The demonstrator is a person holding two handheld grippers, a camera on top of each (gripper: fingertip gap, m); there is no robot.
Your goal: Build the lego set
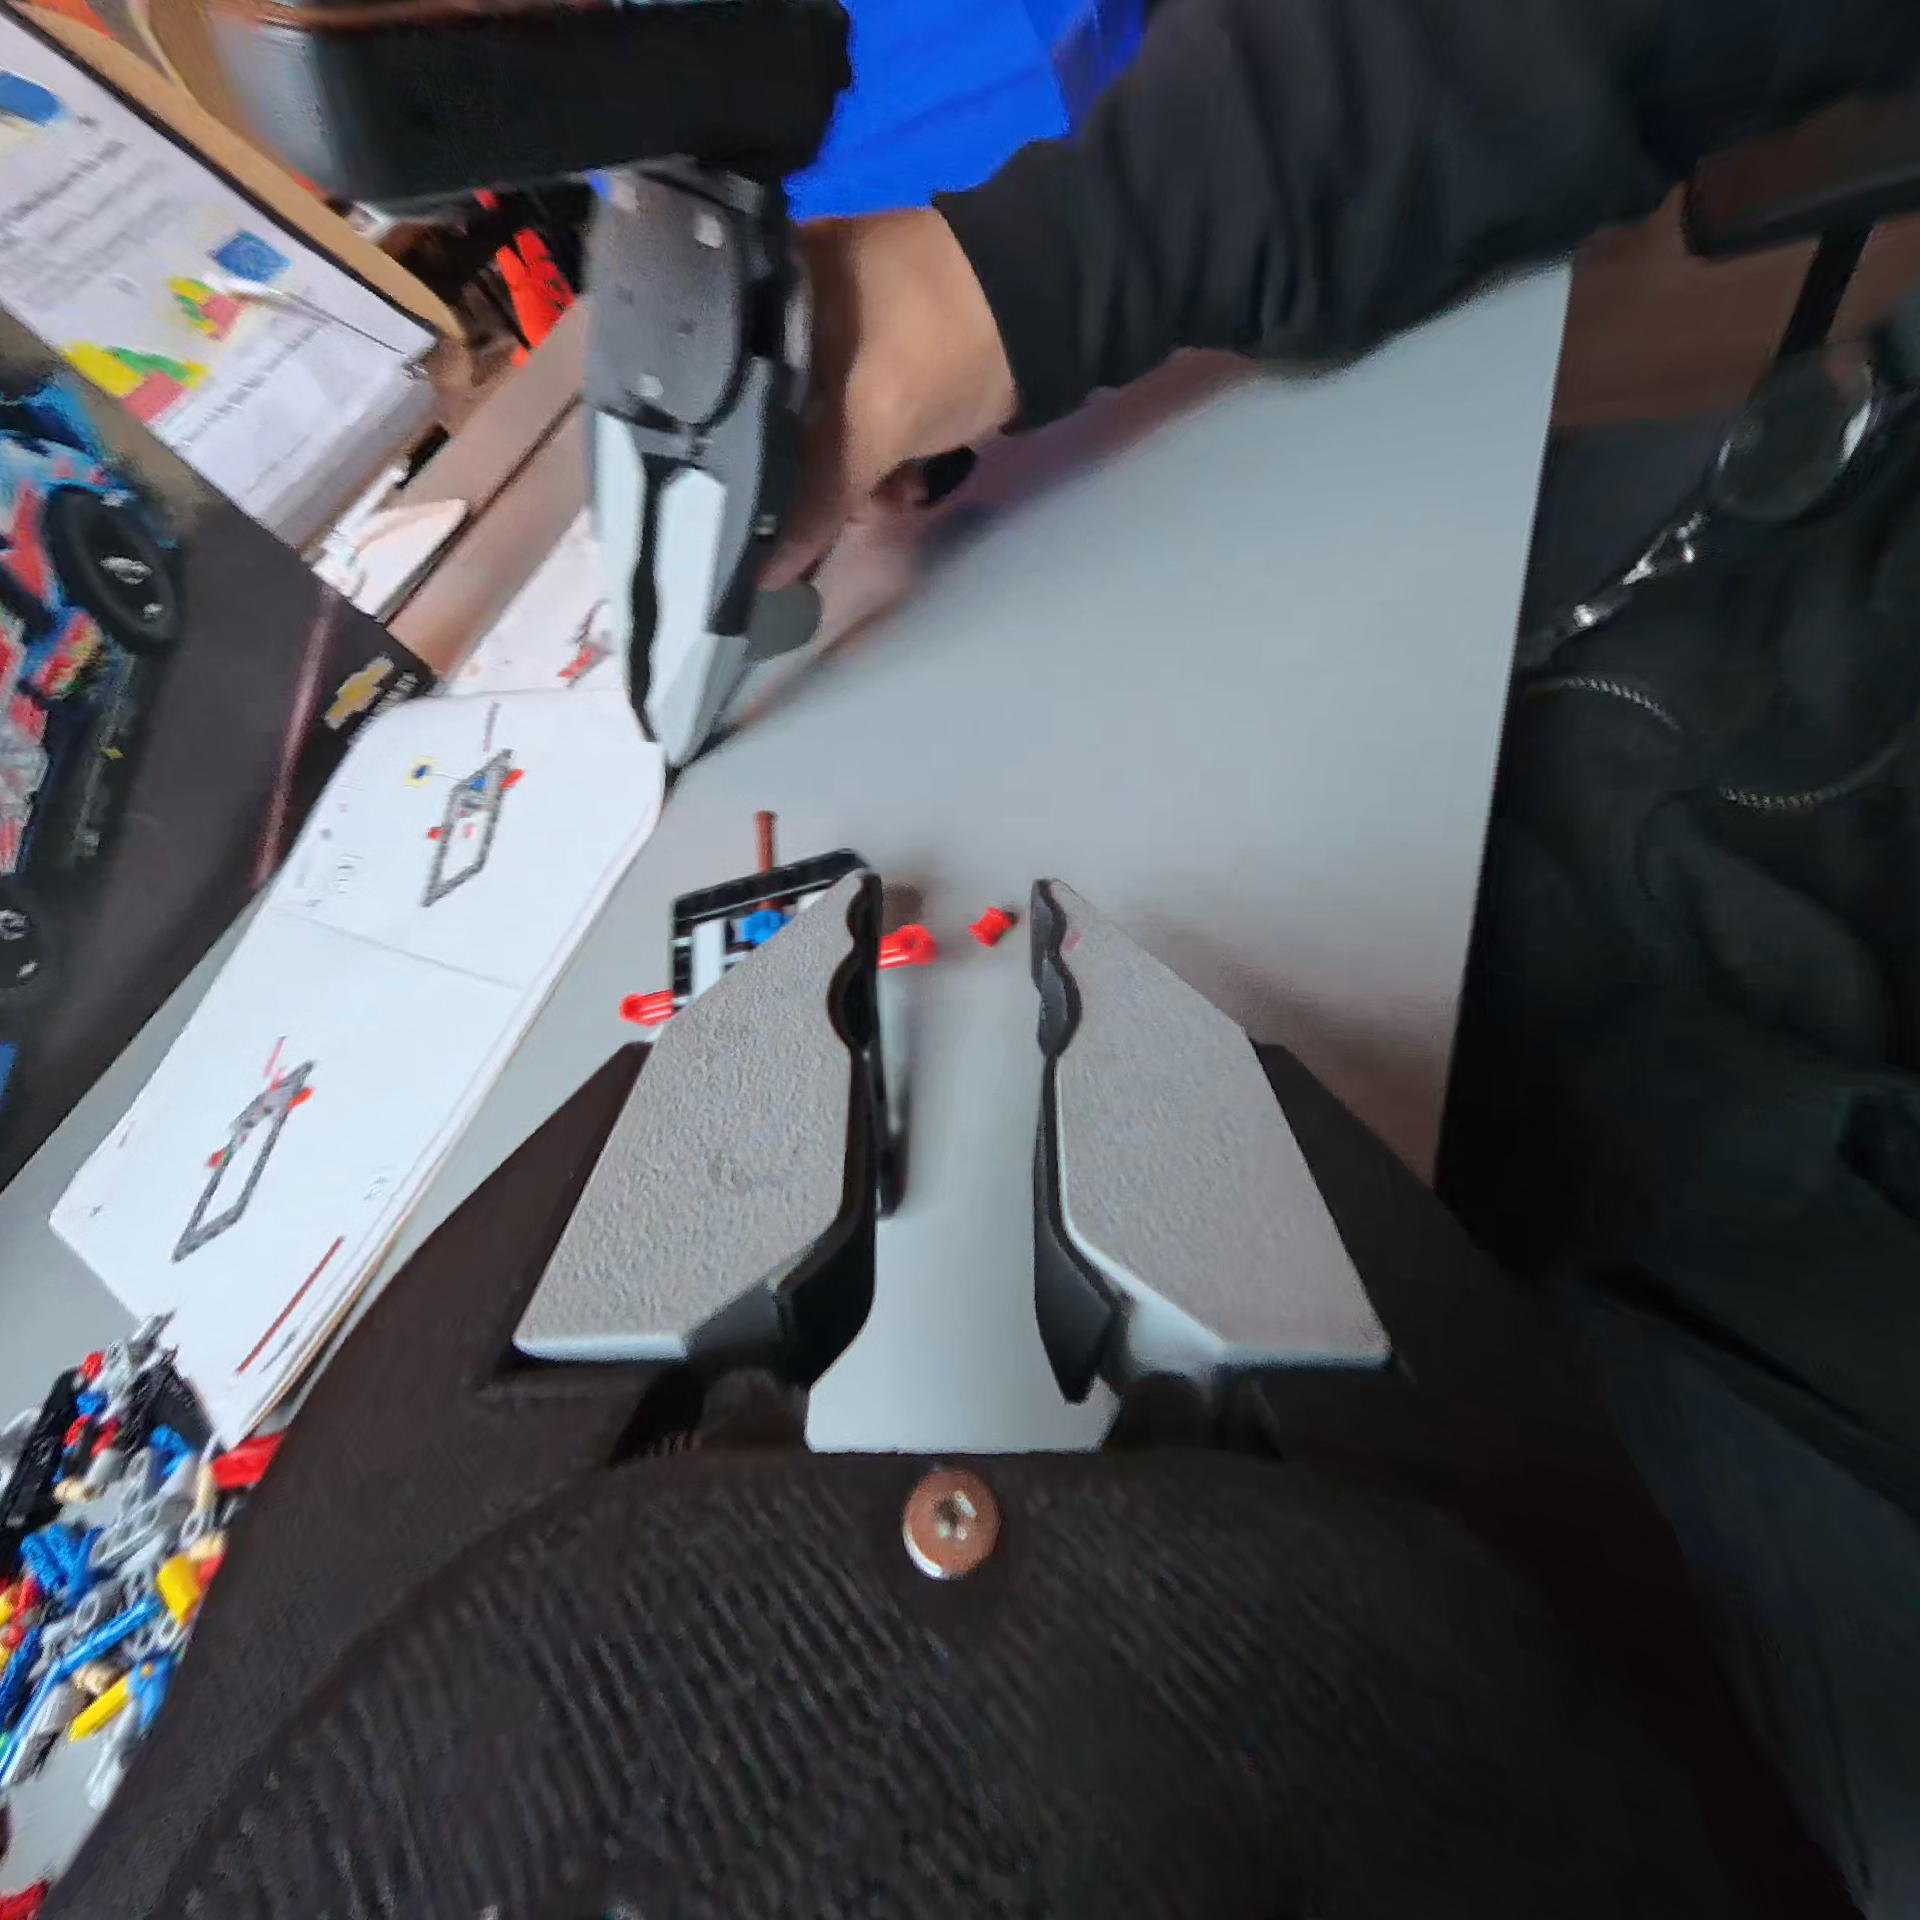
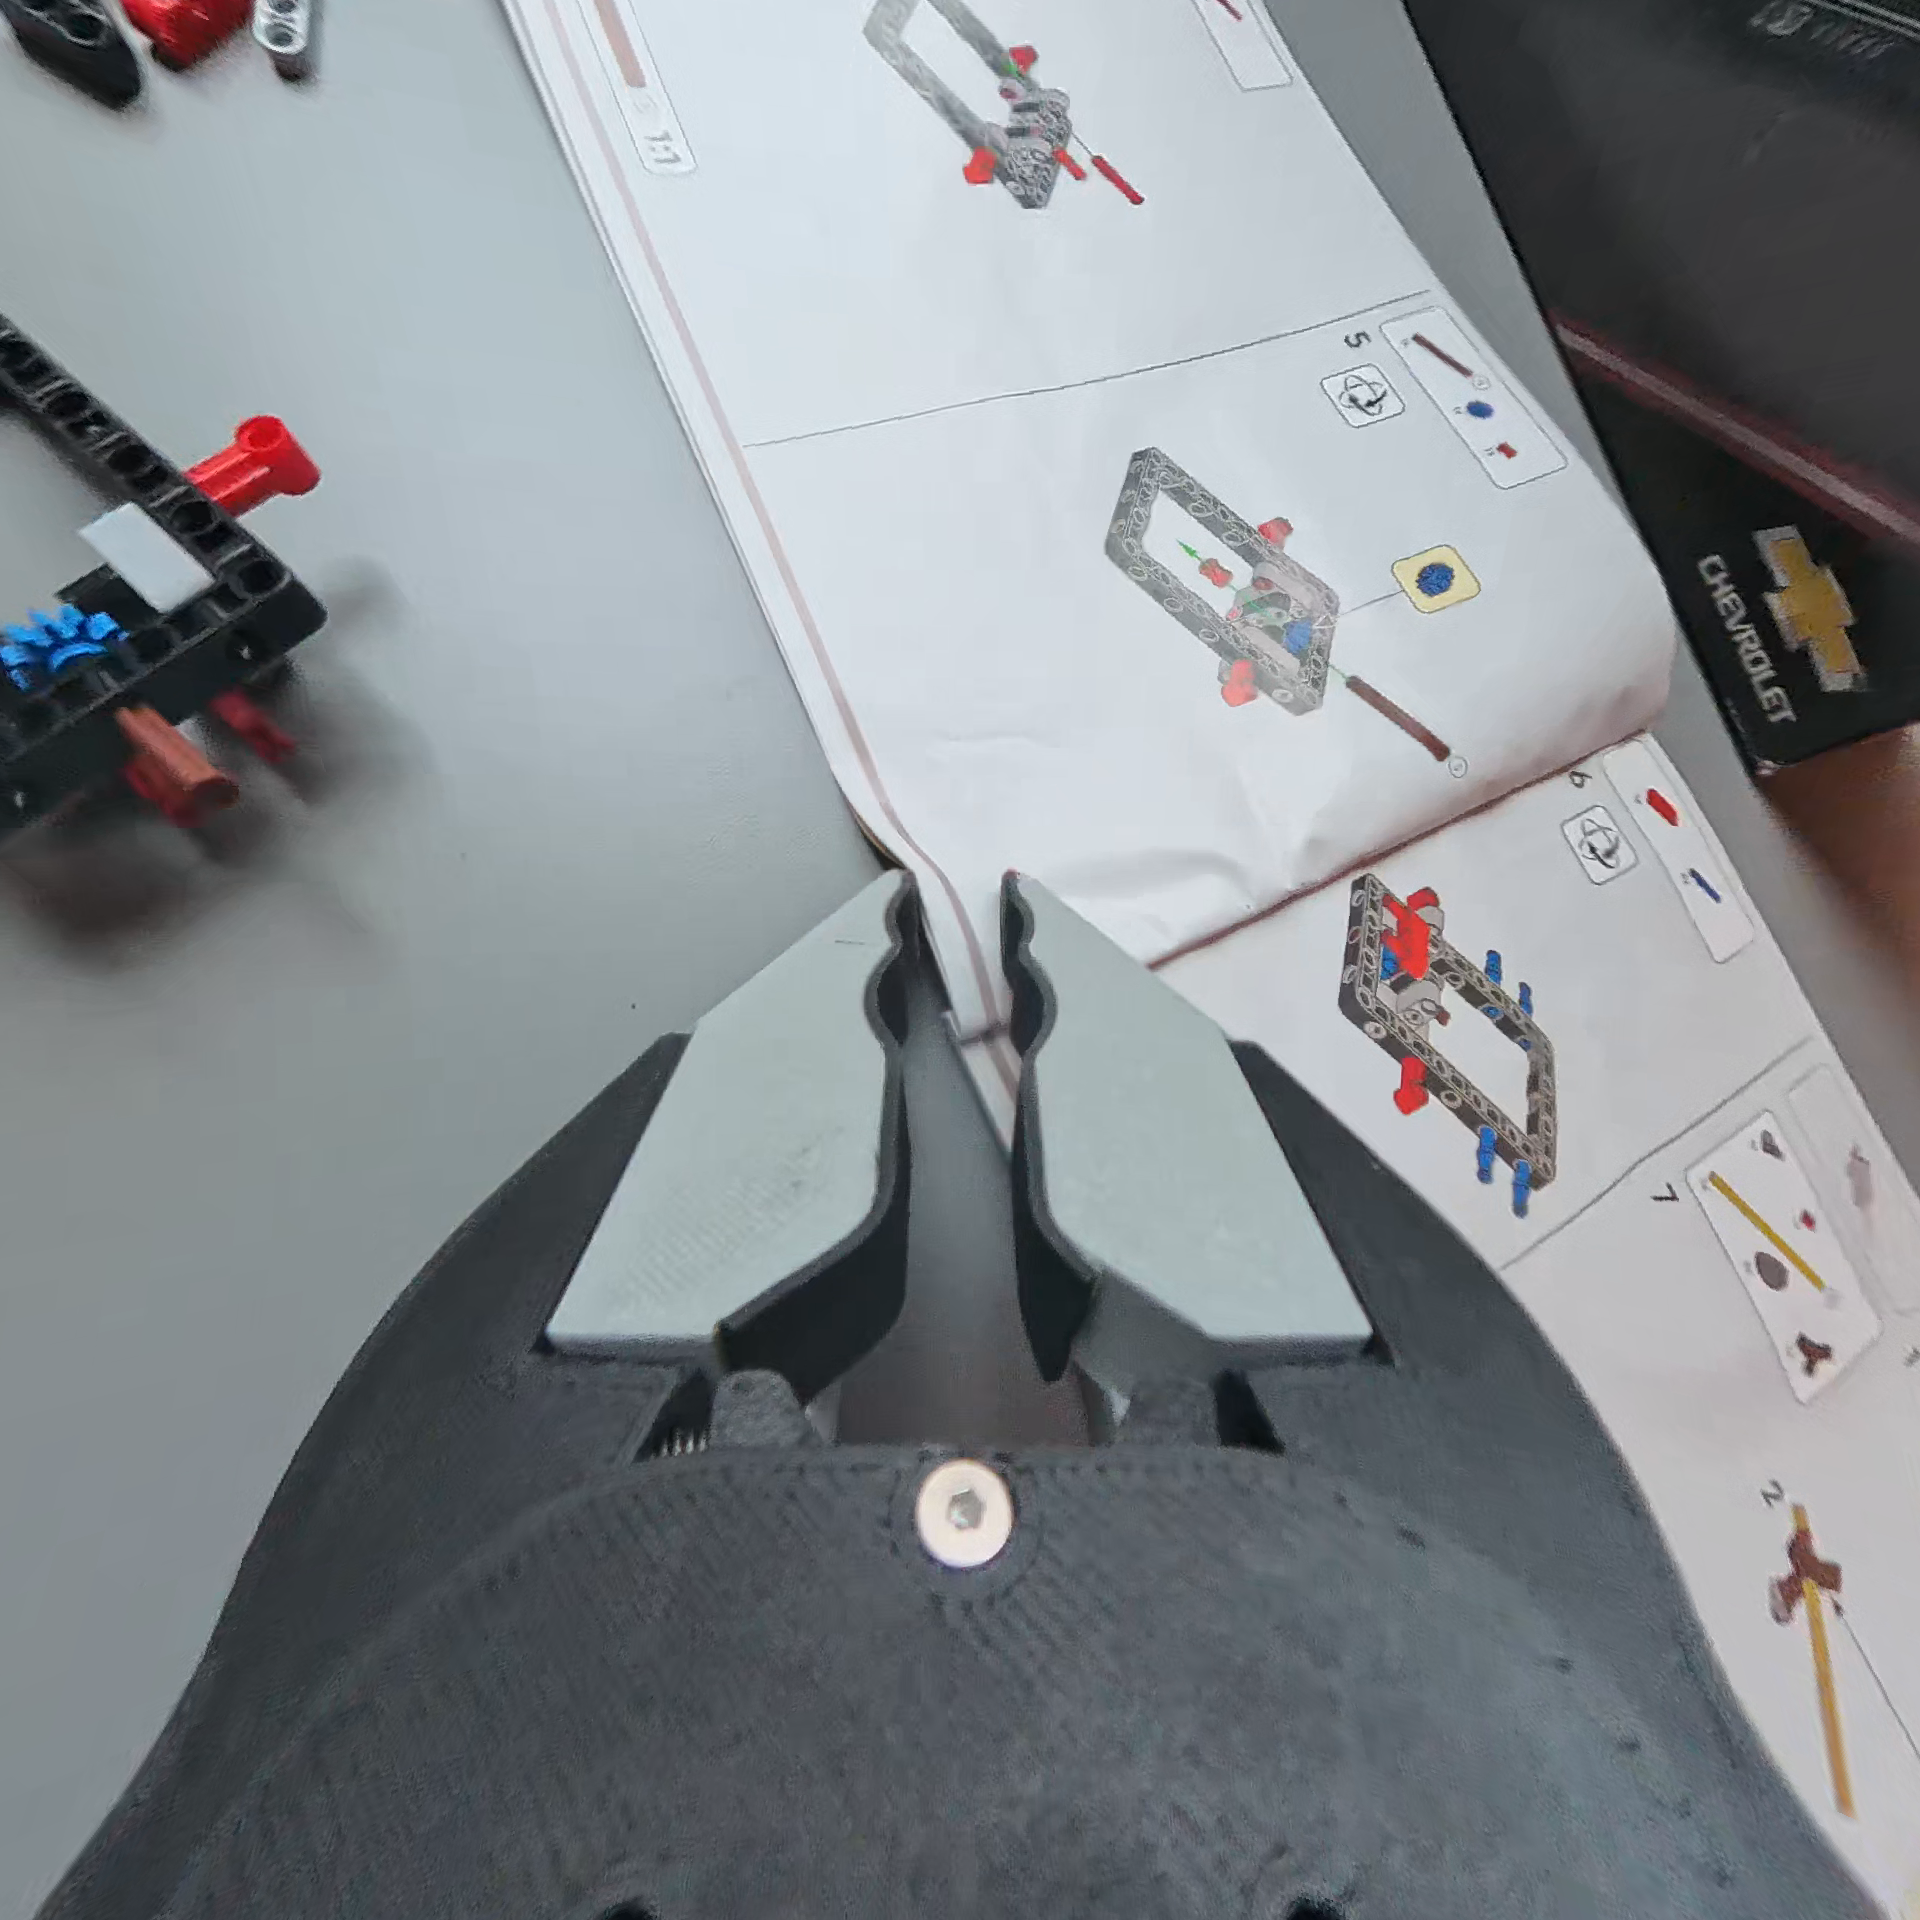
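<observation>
A black rectangular lego frame (image 1: 764,894) lies on the grey table, partly hidden behind my left finger. It carries a blue gear (image 2: 57,639), a brown axle (image 2: 171,764) and red pins (image 2: 255,462). A loose red pin (image 1: 992,925) lies just right of it. My left gripper (image 1: 956,904) is open and empty, right over the frame's near end. My right gripper (image 2: 958,904) is slightly open and empty, over the edge of the open instruction booklet (image 2: 1039,520). It also shows in the left wrist view (image 1: 675,717), hand-held, beyond the frame.
The black set box (image 2: 1766,416) stands past the booklet. A pile of loose coloured pieces (image 1: 94,1558) lies at the near left. A few pieces (image 2: 177,26) lie at the far left. A person's dark sleeve (image 1: 1351,187) reaches across the table's (image 1: 1195,675) far side. Tip to tip, the grippers are about 20 cm apart.
</observation>
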